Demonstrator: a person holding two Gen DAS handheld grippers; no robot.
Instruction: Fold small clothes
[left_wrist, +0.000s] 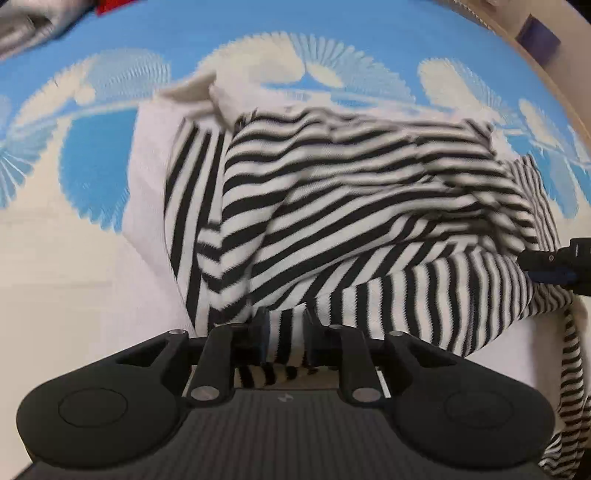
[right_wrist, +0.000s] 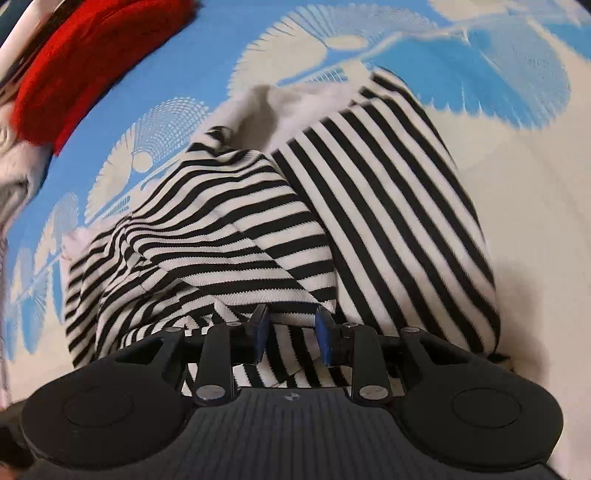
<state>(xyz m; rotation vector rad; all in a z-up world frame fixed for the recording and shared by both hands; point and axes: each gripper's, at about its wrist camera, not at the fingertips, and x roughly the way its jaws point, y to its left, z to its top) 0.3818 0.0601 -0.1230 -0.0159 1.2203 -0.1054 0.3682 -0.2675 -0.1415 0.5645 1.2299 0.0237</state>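
The right gripper (right_wrist: 290, 334) is pointing down onto the striped garment (right_wrist: 280, 229), a black-and-white piece lying bunched on the blue-and-white patterned cover (right_wrist: 524, 96). A fold of the garment is sitting between the blue pads (right_wrist: 322, 338); whether the pads are pressing on it cannot be told. The garment's plain white part (right_wrist: 295, 105) is showing at its far edge. A red cloth (right_wrist: 85, 55) is lying well beyond the garment's far left corner, apart from it, on the same cover.

Home: patterned bedsheet (left_wrist: 110, 44), clothes
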